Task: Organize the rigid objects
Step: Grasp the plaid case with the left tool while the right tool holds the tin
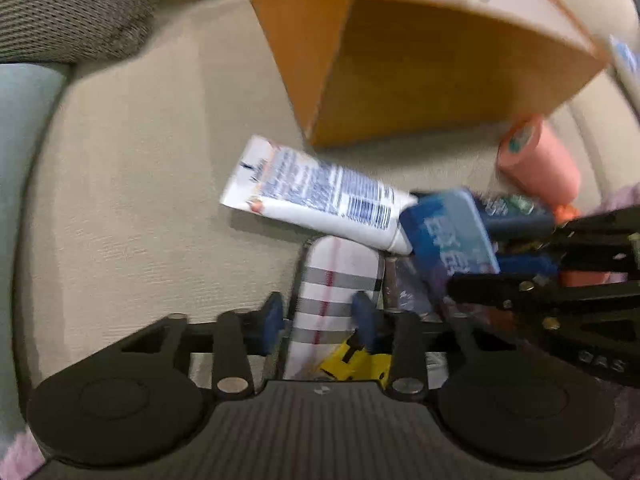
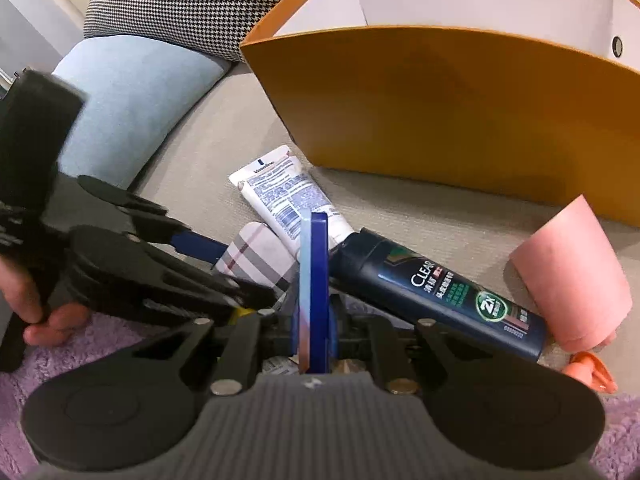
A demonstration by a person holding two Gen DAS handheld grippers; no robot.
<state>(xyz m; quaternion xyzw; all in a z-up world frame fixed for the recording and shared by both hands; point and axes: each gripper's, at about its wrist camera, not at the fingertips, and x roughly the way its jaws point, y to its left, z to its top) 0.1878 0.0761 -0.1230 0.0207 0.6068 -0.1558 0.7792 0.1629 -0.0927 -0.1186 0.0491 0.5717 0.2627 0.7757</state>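
My left gripper [image 1: 318, 318] points down over a white-and-grey plaid case [image 1: 340, 276], with one blue pad against each of its long sides. The right wrist view shows the left gripper [image 2: 228, 268] reaching in from the left onto that plaid case [image 2: 256, 256]. My right gripper [image 2: 314, 320] is shut on a flat blue box [image 2: 316, 264], which I see edge-on. The blue box [image 1: 448, 236] hangs just right of the plaid case. A white lotion tube [image 1: 320, 196], a dark blue shampoo bottle [image 2: 436, 292] and a pink bottle [image 2: 572, 276] lie close around them.
An open orange bag [image 2: 460, 112] stands on the beige seat behind the pile. A houndstooth cushion [image 2: 192, 0] and a light blue cushion [image 2: 132, 100] lie at the back left. Purple fluffy fabric [image 2: 100, 340] covers the near edge. A small yellow thing [image 1: 352, 360] sits under the left gripper.
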